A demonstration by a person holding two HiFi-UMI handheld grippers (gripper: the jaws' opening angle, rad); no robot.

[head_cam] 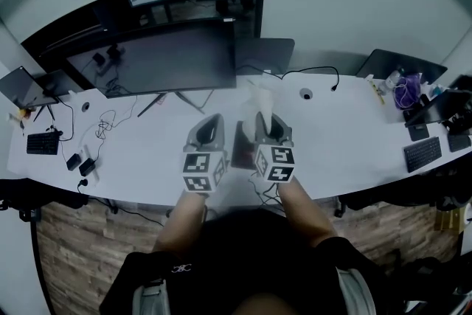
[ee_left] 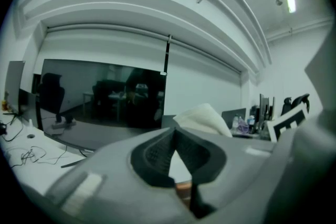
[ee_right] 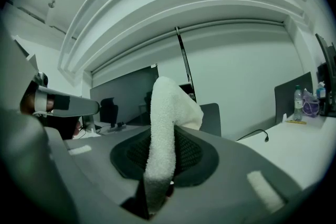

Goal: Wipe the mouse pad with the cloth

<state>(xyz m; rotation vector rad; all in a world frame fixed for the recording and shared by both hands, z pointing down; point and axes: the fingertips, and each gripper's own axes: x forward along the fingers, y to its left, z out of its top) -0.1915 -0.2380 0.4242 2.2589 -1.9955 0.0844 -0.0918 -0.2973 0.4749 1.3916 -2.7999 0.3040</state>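
The left gripper (ee_left: 173, 136) is pinched together on nothing, hovering above the white desk (head_cam: 346, 136). At its 3 o'clock lies a dark slab, probably the mouse pad (head_cam: 242, 147). The right gripper (ee_right: 165, 138) clamps the white cloth (ee_right: 168, 97), whose free end stands toward 12 o'clock. It would be best to bring the cloth down toward 9 o'clock, press the loose fold flat and stroke evenly

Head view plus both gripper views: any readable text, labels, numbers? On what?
No text reads clearly in any view.
The shirt logo: small pale mark, too blurred to read.
Cubes on the left gripper and right gripper: square black-and-white markers, no letters or digits.
The bottle: any label is too small to read.
The keyboard: keys too small to read.
The cloth in the right gripper: no tag visible.
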